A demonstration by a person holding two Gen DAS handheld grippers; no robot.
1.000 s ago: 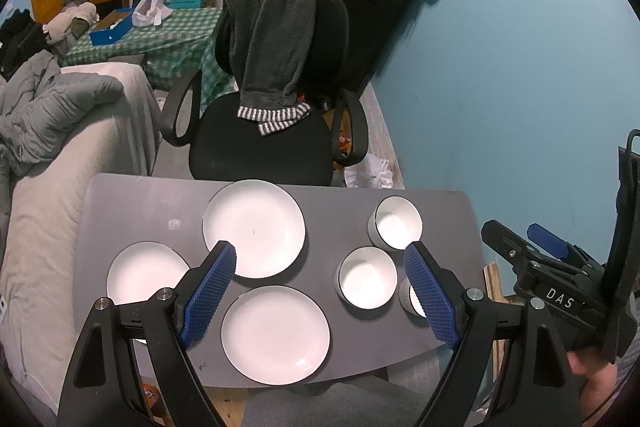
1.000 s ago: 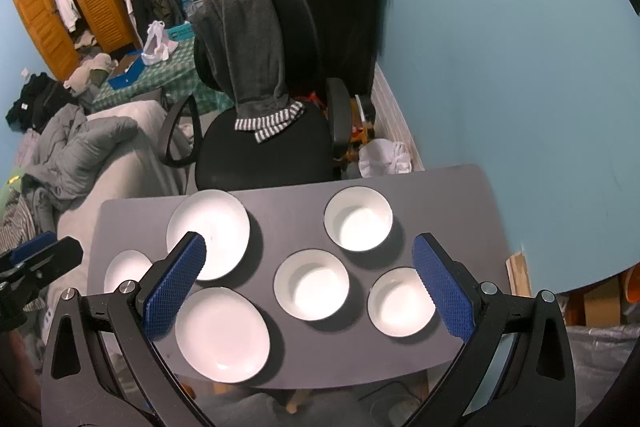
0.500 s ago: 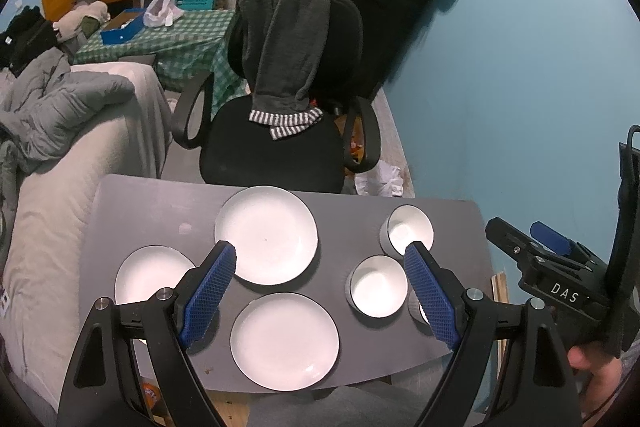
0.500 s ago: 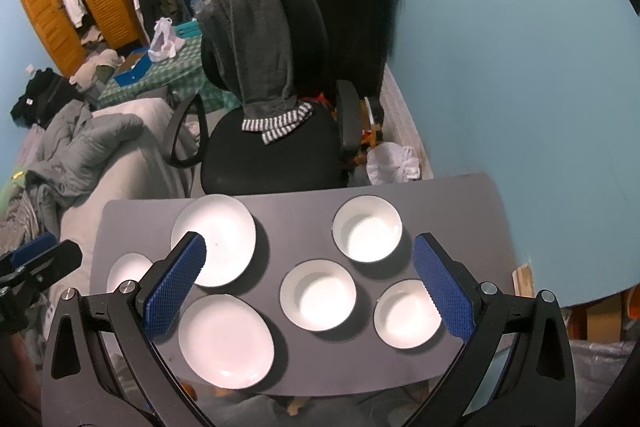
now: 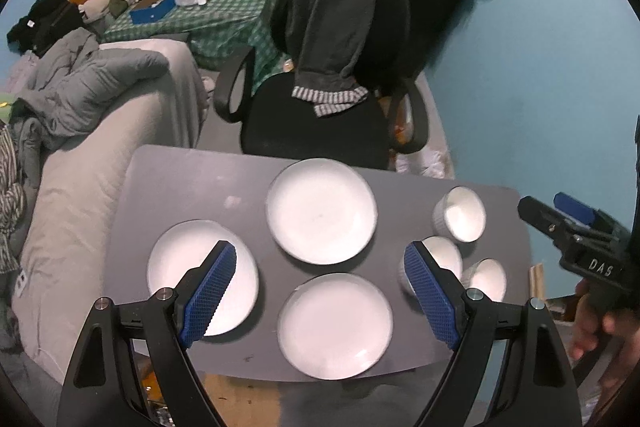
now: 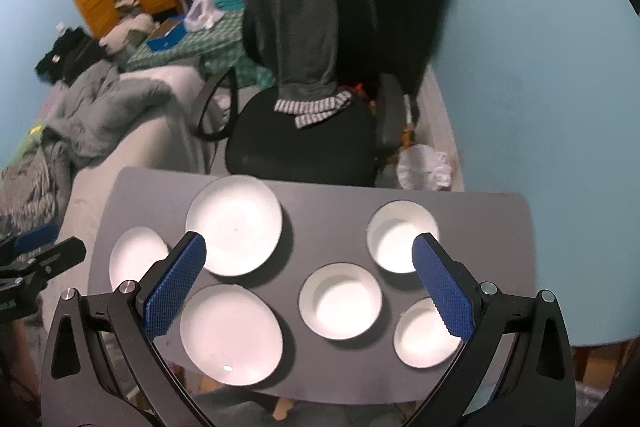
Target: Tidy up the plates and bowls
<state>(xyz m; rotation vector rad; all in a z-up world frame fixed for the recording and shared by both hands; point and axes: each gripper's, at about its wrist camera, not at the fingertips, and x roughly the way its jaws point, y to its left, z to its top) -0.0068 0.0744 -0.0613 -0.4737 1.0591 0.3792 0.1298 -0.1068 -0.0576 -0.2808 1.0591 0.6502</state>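
Observation:
Three white plates lie on the grey table (image 5: pixel 188 179): a far plate (image 5: pixel 322 211), a near plate (image 5: pixel 335 325) and a left plate (image 5: pixel 182 259). On the table's right side stand three white bowls: a far bowl (image 6: pixel 400 233), a middle bowl (image 6: pixel 340 301) and a near bowl (image 6: pixel 420 339). My left gripper (image 5: pixel 320 275) hovers open high above the plates, holding nothing. Equally high, my right gripper (image 6: pixel 310 267) is open over the middle bowl and empty. The same three plates show in the right wrist view (image 6: pixel 234 225).
A black office chair (image 5: pixel 320 123) draped with a grey garment stands just behind the table. A grey sofa (image 5: pixel 96 131) with bedding runs along the left. The blue wall (image 5: pixel 520 67) is close on the right. A hand (image 5: pixel 592 327) holds the other gripper at the right edge.
Both grippers have shifted left and slightly closer over the table; the dishes appear larger and further right in the left wrist view. No dish has moved. Both stay open.

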